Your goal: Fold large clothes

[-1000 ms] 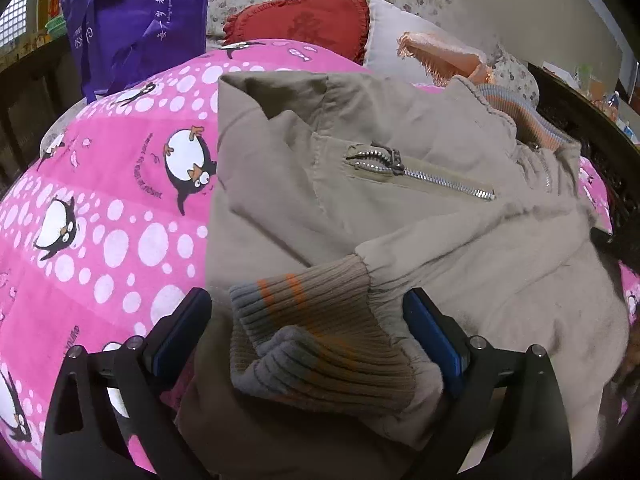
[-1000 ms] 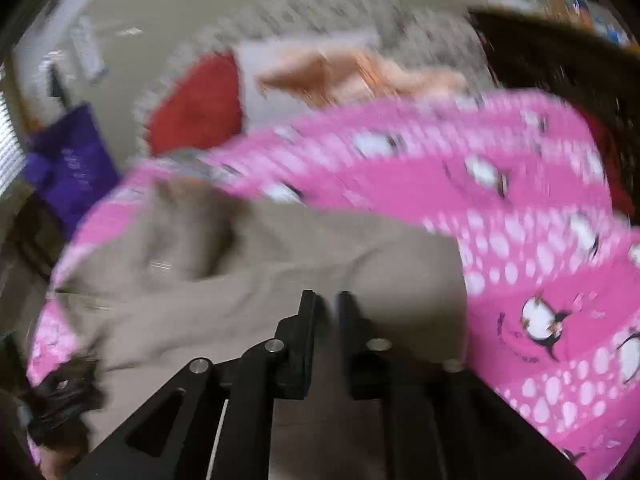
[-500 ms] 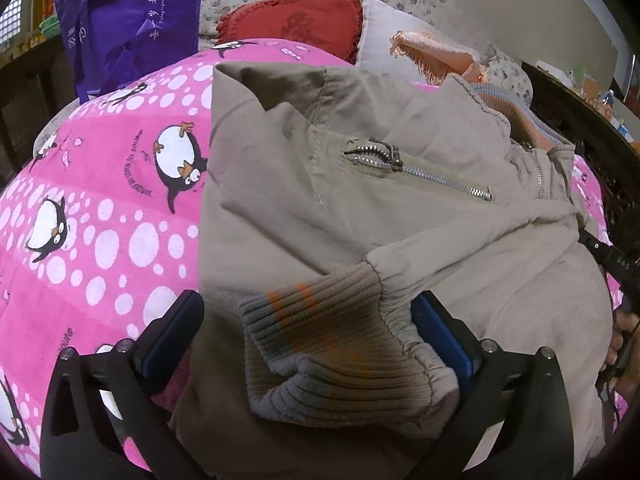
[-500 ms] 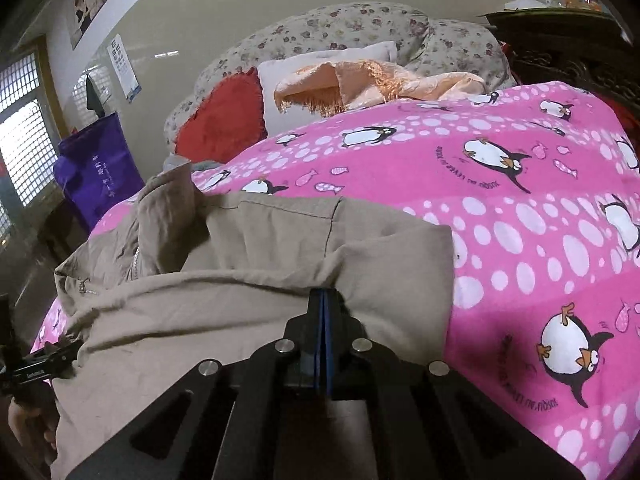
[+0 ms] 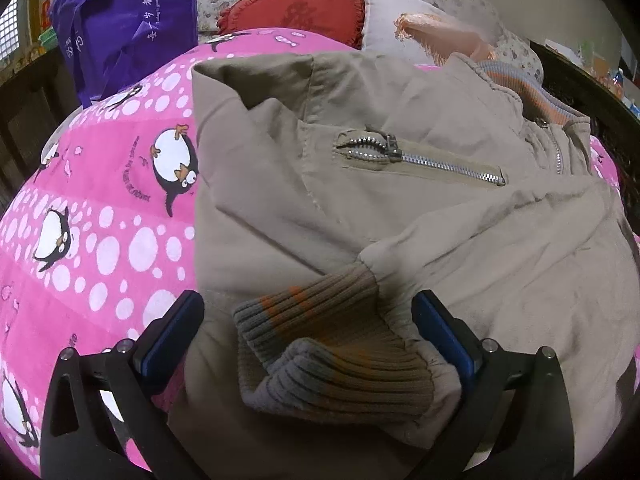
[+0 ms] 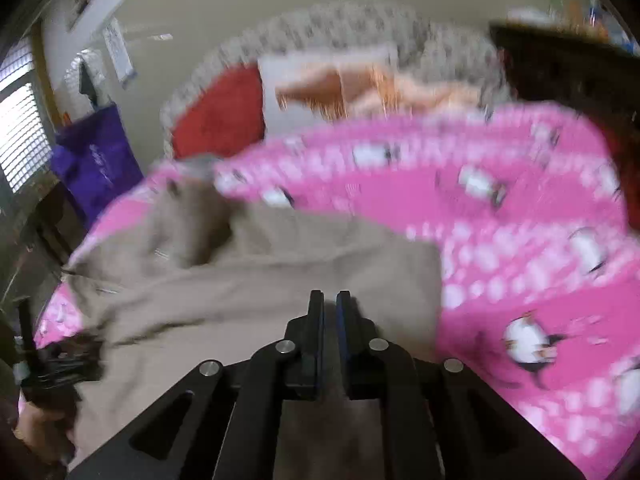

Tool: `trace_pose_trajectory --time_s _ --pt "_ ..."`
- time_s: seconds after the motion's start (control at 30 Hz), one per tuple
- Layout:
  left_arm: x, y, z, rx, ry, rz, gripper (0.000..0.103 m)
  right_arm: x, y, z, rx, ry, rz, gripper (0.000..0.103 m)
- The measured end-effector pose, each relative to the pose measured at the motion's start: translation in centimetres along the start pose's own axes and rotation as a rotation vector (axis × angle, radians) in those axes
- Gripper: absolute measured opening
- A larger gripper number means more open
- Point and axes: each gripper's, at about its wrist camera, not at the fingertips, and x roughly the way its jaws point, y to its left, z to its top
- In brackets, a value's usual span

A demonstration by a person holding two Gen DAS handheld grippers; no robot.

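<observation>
A khaki jacket [image 5: 400, 220] lies spread on a pink penguin quilt [image 5: 100, 240], its chest zip pocket [image 5: 432, 160] facing up. One sleeve is folded across the body, ending in a ribbed cuff [image 5: 340, 344] with orange and grey stripes. My left gripper [image 5: 308, 304] stands open, its blue pads on either side of that cuff and apart from it. In the blurred right wrist view the jacket [image 6: 260, 280] fills the lower left. My right gripper [image 6: 330, 300] hovers over the jacket's near edge, its jaws opening by a narrow slit with nothing between them.
A purple bag [image 5: 120, 20] hangs at the bed's far left. At the head lie a red cushion [image 5: 292, 12] and a white pillow with a peach cloth [image 5: 440, 36]. Dark furniture [image 6: 560, 64] borders the right side. A hand with the other gripper [image 6: 52, 368] shows at lower left.
The right gripper's jaws, shut half a second ago, now stand slightly apart, and its view has swung and blurred. The left gripper stays open around the cuff, barely shifted.
</observation>
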Motion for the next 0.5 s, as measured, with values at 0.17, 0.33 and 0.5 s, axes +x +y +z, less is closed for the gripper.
trace_pose_trajectory --time_s 0.17,0.33,0.5 --pt "0.0 0.1 0.0 -0.001 -0.002 0.001 0.103 -1.5 2.6 -4.1 -0.091 0.144 -0.001 0.037" --pt "-0.1 -0.1 -0.1 0.001 -0.003 0.004 0.103 1.0 -0.5 -6.8 -0.008 0.214 -0.034 0.037" --pt "-1.5 0.5 0.6 0.048 0.043 0.003 0.103 -4.4 1.3 -4.9 -0.050 0.206 0.006 0.041"
